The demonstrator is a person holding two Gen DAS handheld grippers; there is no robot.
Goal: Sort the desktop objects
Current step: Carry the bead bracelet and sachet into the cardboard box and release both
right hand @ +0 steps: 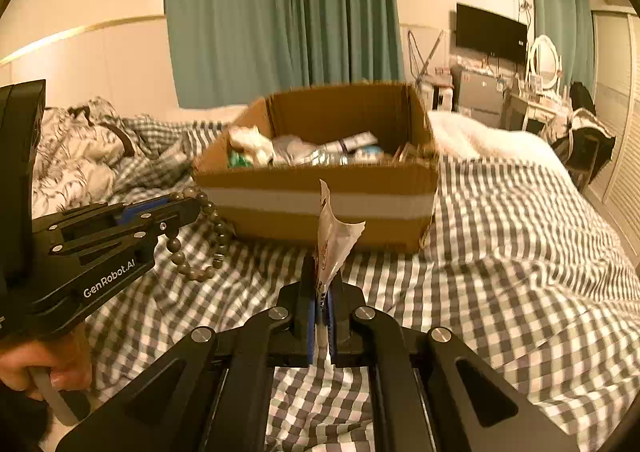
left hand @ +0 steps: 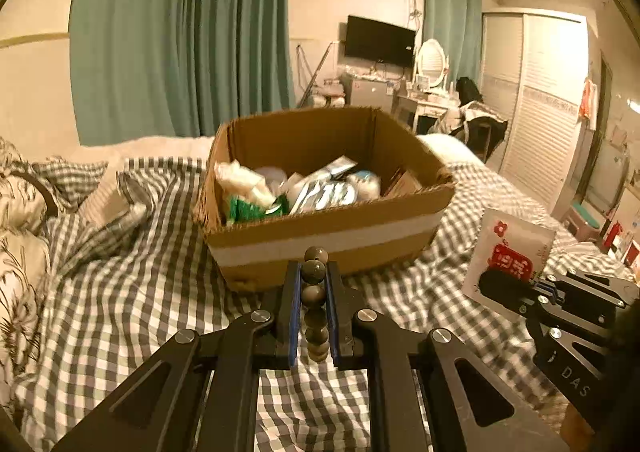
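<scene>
Corrugated brown cardboard forms the open box (left hand: pixel 328 224) that sits on the checked bedspread (left hand: pixel 132 284) at the centre of both views, with a pale tape band running across its near wall. The box holds a loose pile of packets (left hand: pixel 320 192): white wrappers, a green sachet at the lower left of the pile and silver-blue foil packs at its middle. In the left wrist view the left gripper (left hand: pixel 314 272) occupies the lower centre of the frame, its jaws narrowed onto a string of dark round beads (left hand: pixel 314 294), which runs up between the blue pads and projects just above the fingertips, in front of the box's near wall. In the right wrist view the same beads hang in a loop below that gripper at the left of the frame, clear of the bedspread, and a hand (right hand: pixel 44 368) grips its handle at the lower left. The right gripper (right hand: pixel 322 284) occupies the lower centre of the right wrist view, its jaws fully closed on a thin white sachet with red print (left hand: pixel 508 258), which stands upright above the fingertips with its upper edge curled. Teal curtains (left hand: pixel 180 36) hang behind the bed in the upper part of both frames.
</scene>
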